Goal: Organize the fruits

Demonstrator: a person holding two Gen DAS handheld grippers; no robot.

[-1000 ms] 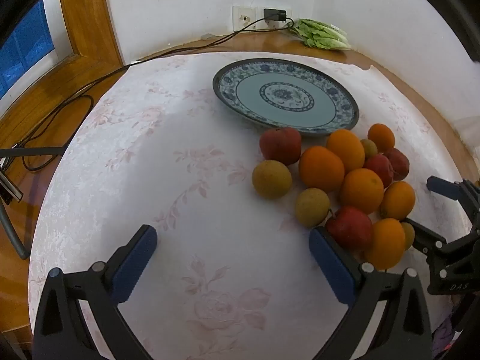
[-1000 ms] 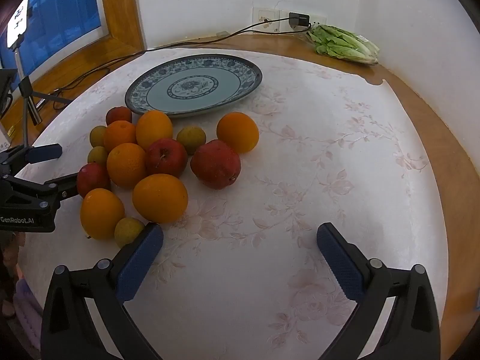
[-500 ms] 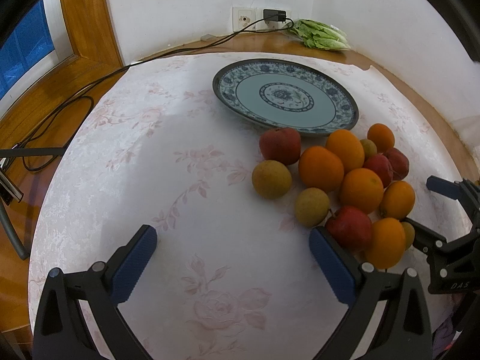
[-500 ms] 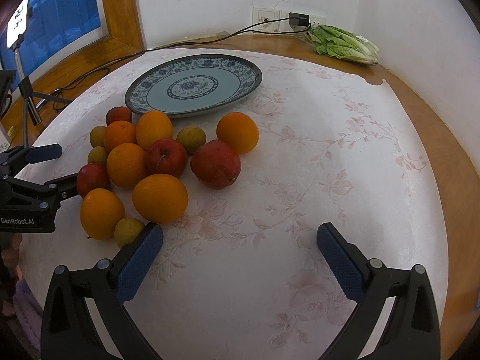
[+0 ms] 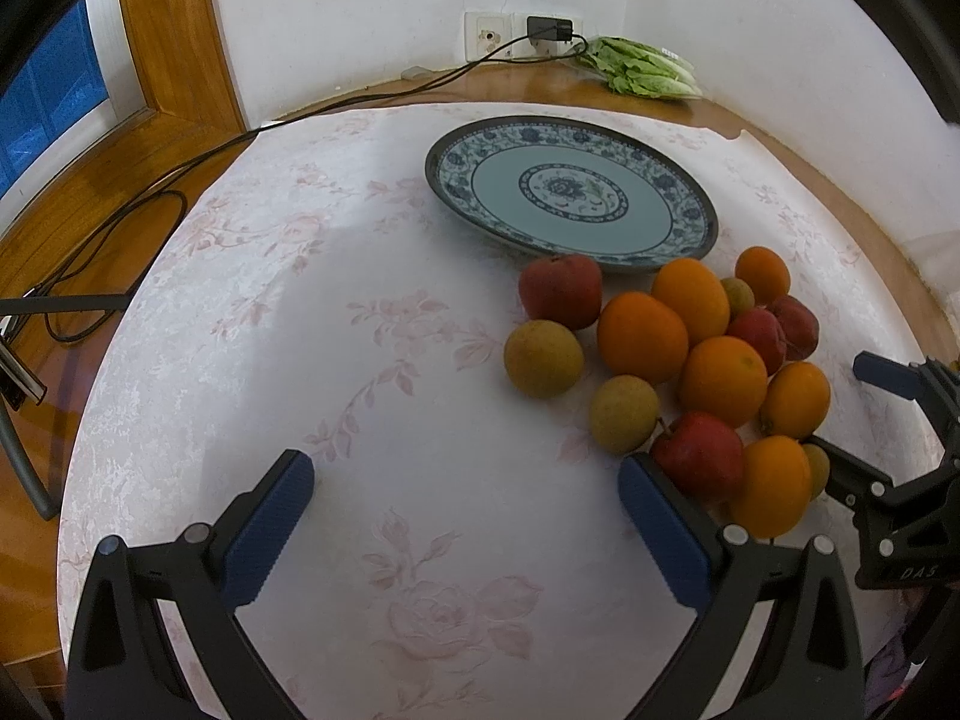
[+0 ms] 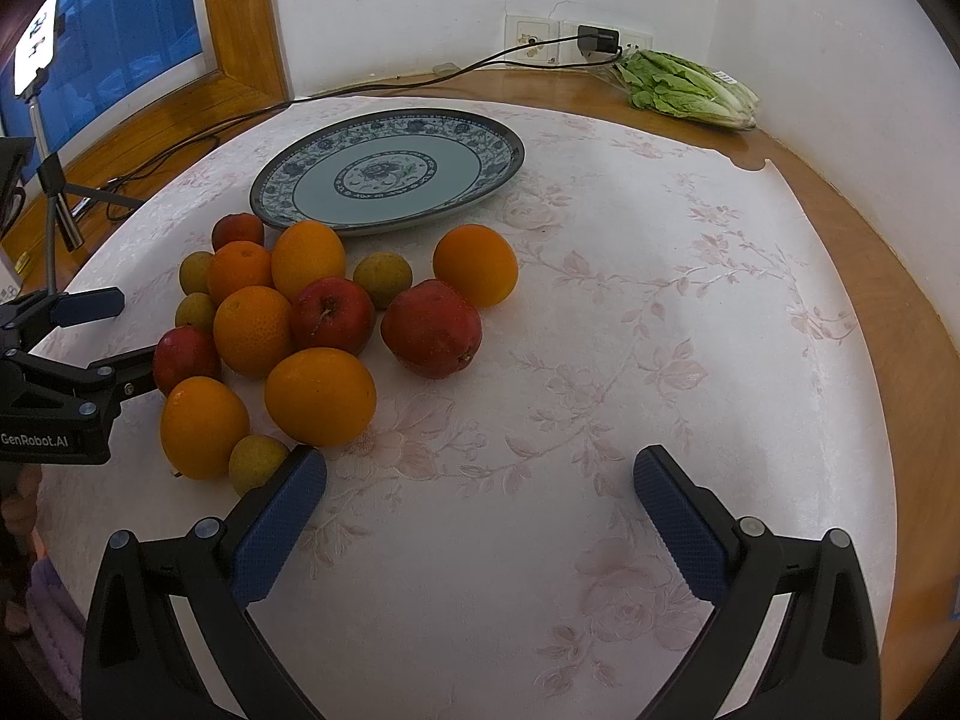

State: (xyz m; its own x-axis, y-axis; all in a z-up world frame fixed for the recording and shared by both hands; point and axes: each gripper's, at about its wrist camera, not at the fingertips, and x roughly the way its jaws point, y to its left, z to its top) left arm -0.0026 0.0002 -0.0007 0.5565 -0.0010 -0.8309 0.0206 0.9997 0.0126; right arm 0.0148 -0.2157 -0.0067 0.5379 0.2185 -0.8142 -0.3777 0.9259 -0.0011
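The fruits, a tight cluster of oranges, red apples and small yellow-green fruits, are piled on the floral tablecloth just in front of the empty blue-patterned plate. From the left gripper the pile lies ahead and to the right; from the right gripper it lies ahead and to the left. Both are held low over bare cloth, jaws spread wide and empty. Neither is judged clearly nearer; no fruit is yet on the plate.
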